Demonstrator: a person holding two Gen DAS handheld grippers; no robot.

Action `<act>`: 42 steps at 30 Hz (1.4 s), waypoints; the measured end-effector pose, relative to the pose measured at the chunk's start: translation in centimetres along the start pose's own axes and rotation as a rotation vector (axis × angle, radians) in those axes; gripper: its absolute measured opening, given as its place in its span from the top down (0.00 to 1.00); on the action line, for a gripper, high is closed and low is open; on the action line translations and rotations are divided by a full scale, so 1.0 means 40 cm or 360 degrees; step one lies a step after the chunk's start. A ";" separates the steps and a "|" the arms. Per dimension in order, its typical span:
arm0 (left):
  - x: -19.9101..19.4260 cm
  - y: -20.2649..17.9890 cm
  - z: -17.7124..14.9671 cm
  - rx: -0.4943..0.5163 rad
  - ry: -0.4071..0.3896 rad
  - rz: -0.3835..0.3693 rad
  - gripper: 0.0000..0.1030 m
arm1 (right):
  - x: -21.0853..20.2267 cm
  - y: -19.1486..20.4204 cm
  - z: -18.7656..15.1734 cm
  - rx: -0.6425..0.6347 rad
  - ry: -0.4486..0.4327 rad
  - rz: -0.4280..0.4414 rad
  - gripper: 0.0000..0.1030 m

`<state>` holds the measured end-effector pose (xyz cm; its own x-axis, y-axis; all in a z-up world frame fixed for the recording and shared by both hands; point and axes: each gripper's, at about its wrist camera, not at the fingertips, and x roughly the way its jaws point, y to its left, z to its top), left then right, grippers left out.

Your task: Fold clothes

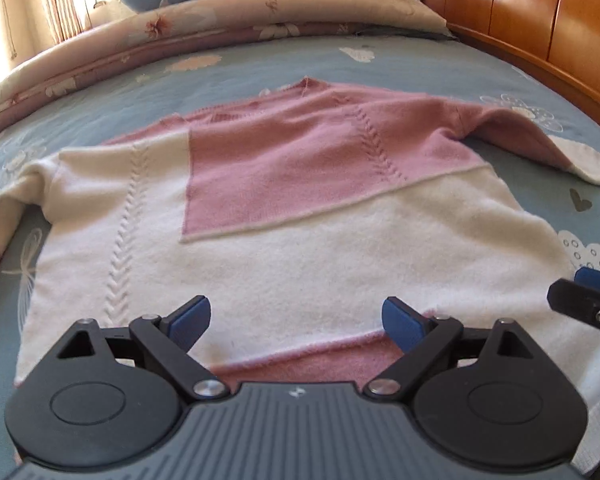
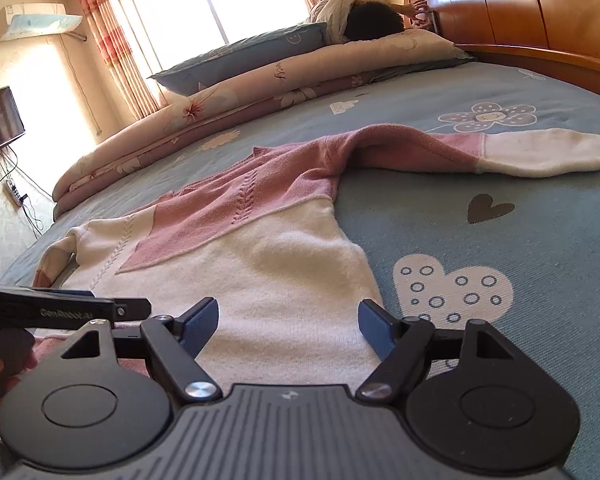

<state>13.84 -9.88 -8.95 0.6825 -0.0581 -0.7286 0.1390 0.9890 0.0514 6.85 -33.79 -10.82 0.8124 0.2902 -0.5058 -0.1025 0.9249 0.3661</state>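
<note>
1. The sweater [image 1: 284, 216] is being shown spread flat on the bed [image 1: 380, 64], sleeves out; no fold is made yet.
2. The left gripper [image 1: 296, 316] is being held wide, empty, over the hem.
3. The right gripper [image 2: 288, 320] is likewise being held wide, nothing gripped.

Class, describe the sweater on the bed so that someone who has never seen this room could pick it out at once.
Start from the big bed with the blue sheet printed with flowers and hearts. Spread flat on it, sleeves out to each side, lies the sweater. It is the only knitted garment there, patched in pink and cream blocks, unlike the floral quilt rolled up behind it.
</note>
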 end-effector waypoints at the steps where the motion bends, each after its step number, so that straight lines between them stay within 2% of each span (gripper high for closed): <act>1: 0.000 0.002 -0.020 -0.0020 -0.0008 -0.0014 0.10 | 0.002 -0.001 -0.001 0.0002 0.0005 0.0003 0.22; 4: -0.033 0.021 -0.079 -0.0036 -0.0051 -0.0052 0.10 | 0.010 0.004 -0.006 -0.0018 0.0017 0.0001 0.20; 7: -0.078 0.061 -0.119 -0.0056 -0.0066 -0.0122 0.10 | 0.016 0.019 -0.015 -0.0084 0.0018 -0.0009 0.13; 11: -0.109 0.110 -0.104 -0.0044 -0.0097 -0.0154 0.10 | 0.027 0.044 -0.030 -0.0175 0.0023 -0.0010 0.00; 15: -0.123 0.166 -0.047 -0.0071 -0.0202 -0.0202 0.10 | 0.042 0.081 -0.050 -0.0325 0.0031 -0.0105 0.00; 18: -0.097 0.202 0.002 -0.0069 -0.0168 -0.0200 0.10 | 0.049 0.120 -0.059 -0.0459 0.0071 -0.0223 0.00; 21: -0.060 0.230 0.034 -0.0048 -0.0125 -0.0201 0.10 | 0.032 0.151 -0.034 -0.0391 0.0083 -0.0239 0.00; 23: -0.031 0.244 0.051 -0.0039 -0.0116 -0.0250 0.10 | 0.033 0.184 -0.013 -0.0367 0.0061 -0.0220 0.00; 25: -0.004 0.251 0.061 -0.0044 -0.0100 -0.0314 0.10 | 0.064 0.225 0.003 -0.0406 0.0102 -0.0260 0.00; 30: 0.023 0.270 0.028 -0.0054 -0.0126 -0.0422 0.10 | 0.136 0.274 -0.039 -0.0474 0.0295 -0.0392 0.00; 33: 0.026 0.280 0.009 -0.0043 -0.0099 -0.0408 0.10 | 0.079 0.265 -0.075 -0.0435 0.0239 -0.0402 0.00; 37: 0.008 0.295 0.012 -0.0087 -0.0117 -0.0435 0.10 | 0.004 0.289 -0.124 -0.0484 0.0298 -0.0470 0.00; 40: -0.015 0.302 0.014 -0.0112 -0.0132 -0.0482 0.10 | -0.006 0.324 -0.109 -0.0591 0.0316 -0.0472 0.00; 42: -0.029 0.300 0.015 -0.0117 -0.0128 -0.0508 0.10 | 0.001 0.358 -0.081 -0.0643 0.0228 -0.0426 0.00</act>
<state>15.14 1.98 -7.09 0.6679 -0.3739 -0.6435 0.3046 0.9263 -0.2220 3.56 -19.73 -8.13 0.7564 0.0345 -0.6532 -0.1386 0.9844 -0.1084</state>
